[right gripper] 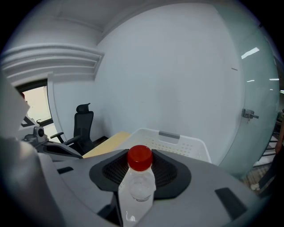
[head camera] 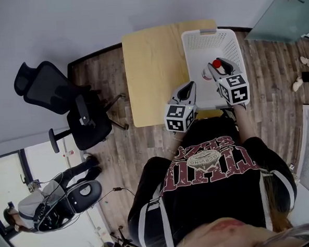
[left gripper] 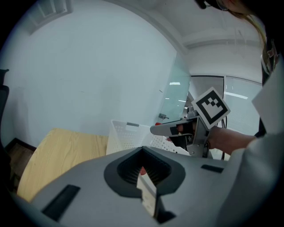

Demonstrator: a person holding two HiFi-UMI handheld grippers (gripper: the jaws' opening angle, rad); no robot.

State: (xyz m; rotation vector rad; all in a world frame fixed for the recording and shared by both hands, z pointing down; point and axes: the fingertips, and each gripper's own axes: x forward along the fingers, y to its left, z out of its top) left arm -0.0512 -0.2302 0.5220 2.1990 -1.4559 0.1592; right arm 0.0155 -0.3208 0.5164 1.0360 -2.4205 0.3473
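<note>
- Right gripper: jaws clamped on a clear plastic bottle with a red cap.
- Bottle axis: the long axis runs along the jaws. The cap leads, pointing away from the person toward the far wall. The body runs back between the two pads.
- Bottle position: held in the air over the near half of a white perforated laundry basket, clear of its rim.
- Left gripper: jaws closed on a thin pale flat piece with a red spot at its far end; what the piece is cannot be told. This gripper hangs just left of the basket, over the near edge of the table.
- Edges and room: the basket takes up the table's right side, its far handle near the table's far edge. The left side of the tabletop is bare light wood.
- Surroundings: a black office chair stands left of the table on a wood-plank floor. A glass door lies beyond the basket at the right.
</note>
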